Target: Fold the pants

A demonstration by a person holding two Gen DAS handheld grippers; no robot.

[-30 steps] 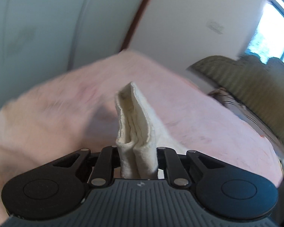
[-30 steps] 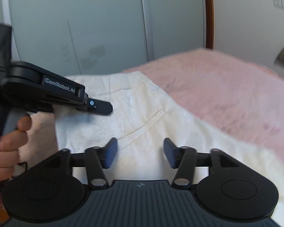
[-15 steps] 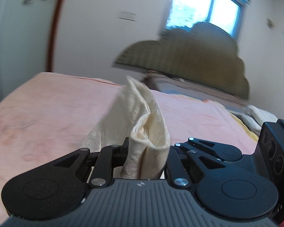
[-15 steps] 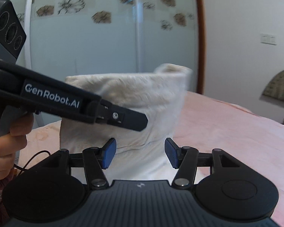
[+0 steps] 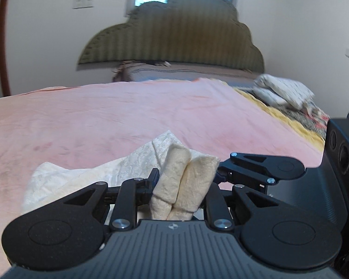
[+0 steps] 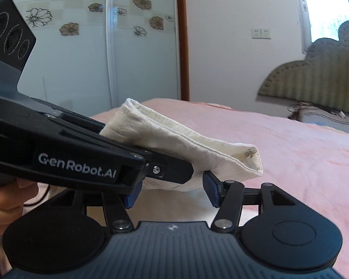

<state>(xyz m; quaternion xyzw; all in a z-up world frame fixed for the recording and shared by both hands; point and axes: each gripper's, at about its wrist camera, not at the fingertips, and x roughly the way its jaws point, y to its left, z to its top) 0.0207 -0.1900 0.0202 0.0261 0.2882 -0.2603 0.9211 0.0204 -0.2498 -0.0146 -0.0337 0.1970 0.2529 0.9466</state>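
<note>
Left wrist view first: I see my left claw (image 5: 182, 186) clamped on a thick folded bundle of the cream pants (image 5: 186, 176), two rolled layers squeezed upright between its fingers. More of the pants trails off to the left onto the pink bed (image 5: 104, 116). My right claw (image 5: 217, 175) comes in from the right, its tip just beside the held bundle. Beyond the bed stands a scalloped olive headboard (image 5: 172, 28), and a pale folded blanket (image 5: 281, 93) lies at the far right corner.

Right wrist view: my right claw (image 6: 172, 191) stands apart, its blue pads (image 6: 210, 191) gripping nothing, with cloth between and just above them. The left claw (image 6: 190, 172) crosses in front from the left, pinching the pants (image 6: 186, 141), which hang raised above the bed (image 6: 290, 144). A hand (image 6: 7, 204) grips the left handle at the left edge.
</note>
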